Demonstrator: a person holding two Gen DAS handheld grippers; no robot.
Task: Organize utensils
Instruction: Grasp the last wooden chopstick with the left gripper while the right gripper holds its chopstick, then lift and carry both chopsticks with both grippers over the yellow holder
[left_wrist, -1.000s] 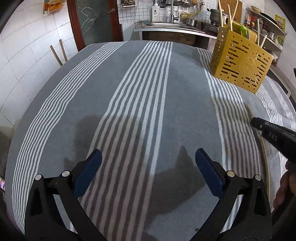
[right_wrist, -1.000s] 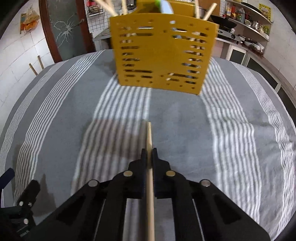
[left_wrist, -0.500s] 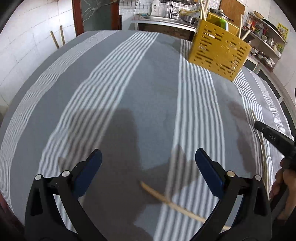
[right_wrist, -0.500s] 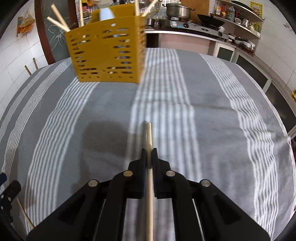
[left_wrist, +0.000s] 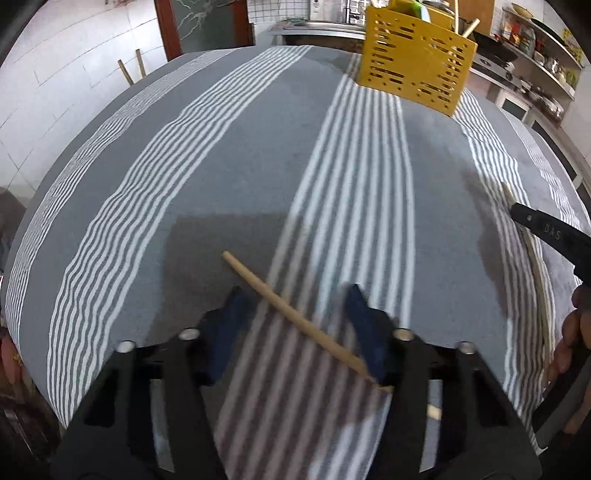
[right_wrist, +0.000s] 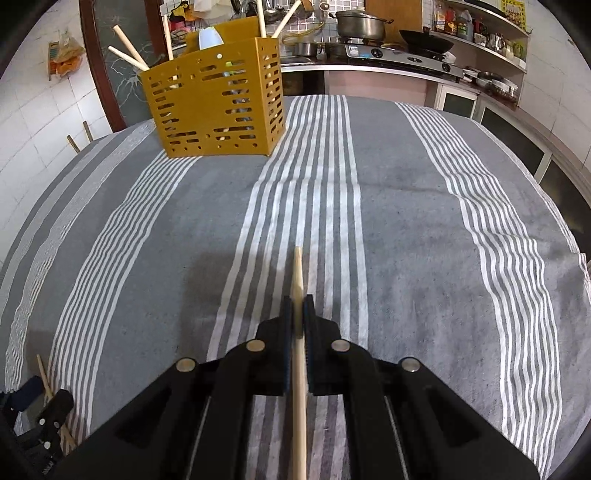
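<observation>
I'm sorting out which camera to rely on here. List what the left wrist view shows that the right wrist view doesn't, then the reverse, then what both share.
Left wrist only: the full length of the loose chopstick lying slantwise between the left gripper's blue pads, whose jaws have just been closing but do not yet press it; the person's hand at the right edge.

Right wrist only: the stove, pot and wok; the held chopstick clamped in the right gripper.

Both: the yellow holder and the striped cloth.

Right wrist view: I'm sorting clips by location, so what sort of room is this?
Most likely a home kitchen: a gas stove with a pot, shelves of bottles, and a utensil holder on a cloth-covered table.
</observation>
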